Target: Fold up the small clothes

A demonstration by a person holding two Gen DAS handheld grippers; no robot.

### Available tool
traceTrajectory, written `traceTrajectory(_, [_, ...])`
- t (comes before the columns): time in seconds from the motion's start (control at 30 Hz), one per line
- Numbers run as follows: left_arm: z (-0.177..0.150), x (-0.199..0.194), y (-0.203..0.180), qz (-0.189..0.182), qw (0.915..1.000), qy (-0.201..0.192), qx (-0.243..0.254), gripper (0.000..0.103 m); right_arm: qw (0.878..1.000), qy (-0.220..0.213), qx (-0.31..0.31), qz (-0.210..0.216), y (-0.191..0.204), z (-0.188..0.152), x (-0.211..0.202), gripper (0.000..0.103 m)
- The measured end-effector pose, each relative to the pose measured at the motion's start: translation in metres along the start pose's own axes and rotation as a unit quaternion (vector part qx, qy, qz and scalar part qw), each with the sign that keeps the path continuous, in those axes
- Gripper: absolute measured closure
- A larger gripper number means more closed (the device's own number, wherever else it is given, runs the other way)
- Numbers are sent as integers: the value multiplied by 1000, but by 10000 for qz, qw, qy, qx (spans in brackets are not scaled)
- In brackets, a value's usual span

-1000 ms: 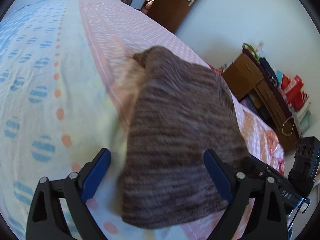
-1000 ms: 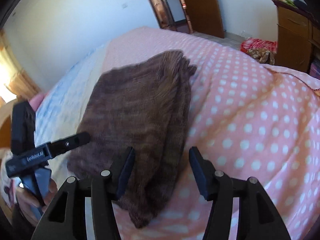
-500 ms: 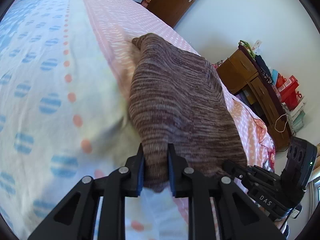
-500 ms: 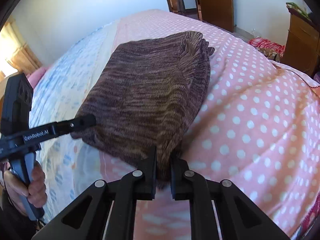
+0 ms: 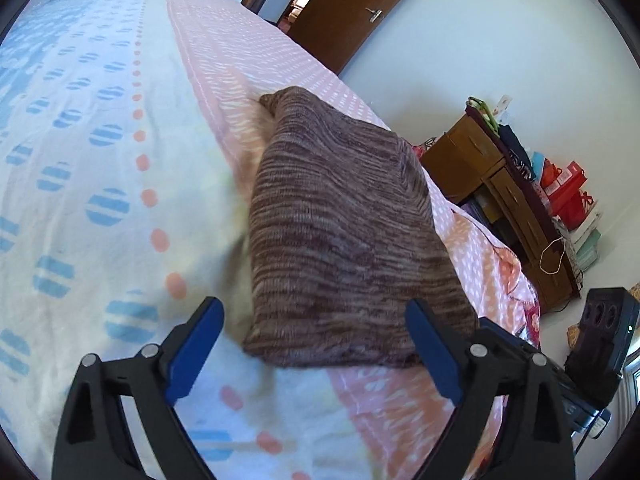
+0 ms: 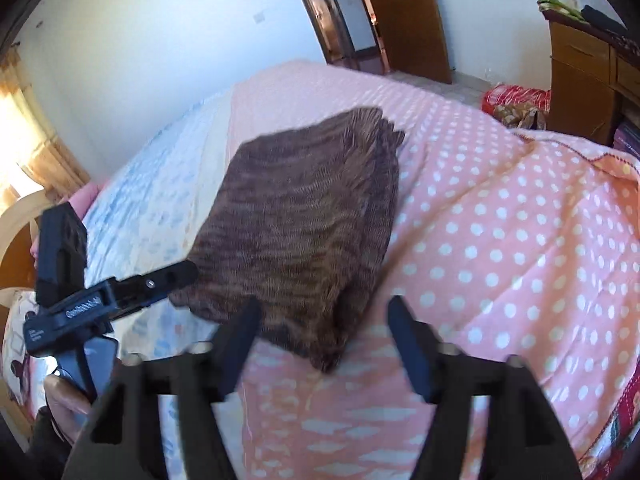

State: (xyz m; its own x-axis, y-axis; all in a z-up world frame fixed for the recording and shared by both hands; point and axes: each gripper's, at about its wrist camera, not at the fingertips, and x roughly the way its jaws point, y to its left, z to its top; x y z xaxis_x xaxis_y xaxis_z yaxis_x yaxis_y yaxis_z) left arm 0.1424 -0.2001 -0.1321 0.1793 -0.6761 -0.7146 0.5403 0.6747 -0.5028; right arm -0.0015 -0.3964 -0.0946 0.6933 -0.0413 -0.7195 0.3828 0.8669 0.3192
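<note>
A folded brown striped knit garment (image 5: 344, 240) lies flat on the bed, across the seam between the pink dotted cover and the cream sheet. My left gripper (image 5: 312, 312) straddles the garment's near edge; its jaws are opening wide and the blue pads stand clear of the cloth. In the right wrist view the same garment (image 6: 304, 220) has its near corner between the fingers of my right gripper (image 6: 324, 308). Those jaws are opening too, with no pad pressing on the knit. The left gripper's finger (image 6: 176, 274) reaches in at the garment's left edge.
The pink dotted cover (image 6: 520, 240) spreads to the right, the cream sheet with blue spots (image 5: 80, 160) to the left. A wooden cabinet (image 5: 500, 184) with red bags (image 5: 564, 188) stands past the bed edge. A brown door (image 6: 404, 12) is at the back. A hand (image 6: 64, 396) holds the left gripper.
Half a second ago both grippers were shut on the garment's near edge. Both have since opened and let go, and the right one has drawn back a little. The garment lies on the bed.
</note>
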Motion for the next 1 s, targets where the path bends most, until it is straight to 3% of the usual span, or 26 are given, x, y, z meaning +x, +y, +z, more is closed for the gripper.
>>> traceTrajectory(0.07, [5,12,3,-70,9997,154,-153,17,9998,111,-143,51,5,6,11,33])
traceTrajectory(0.13, [7,19,7,-96,9992,171,-346,34,9989,346,-295,-129,10,7,27,33])
traceTrajectory(0.17, [7,19,8,-139,9992,115,-356,39,9978,539,-326,-219,12,6,39,41])
traceTrajectory(0.2, [7,20,8,-209,9991,137,-337,60,9975,549,-404,-200,15,6,44,57])
traceTrajectory(0.23, [6,22,9,-208,9990,205,-328,76,9959,770,-434,-205,18,4,56,65])
traceTrajectory(0.33, [4,22,14,-302,9985,158,-434,82,9959,819,-316,-222,14,4,67,83])
traceTrajectory(0.37, [2,20,14,-357,9980,166,-494,82,9965,808,-172,-95,10,6,62,88])
traceTrajectory(0.47, [0,7,11,-593,9961,157,-627,84,9968,727,35,329,3,9,37,89])
traceTrajectory(0.53, [-4,-6,5,-775,9949,170,-618,85,9962,757,-58,429,6,8,25,89])
traceTrajectory(0.63, [-17,-17,-1,-728,9960,216,-474,85,9938,994,-329,376,14,-2,20,89])
traceTrajectory(0.7, [-24,-11,3,-499,9972,320,-461,85,9930,1096,-377,232,13,-9,26,89])
traceTrajectory(0.77, [-30,0,12,-209,9977,445,-472,83,9926,1137,-158,387,8,-14,34,89])
traceTrajectory(0.87, [-32,-3,13,-64,9986,386,-342,76,9935,1037,28,474,7,-17,28,87])
traceTrajectory(1.0, [-36,-26,-5,960,9947,50,371,48,9951,960,-184,116,11,-27,2,81])
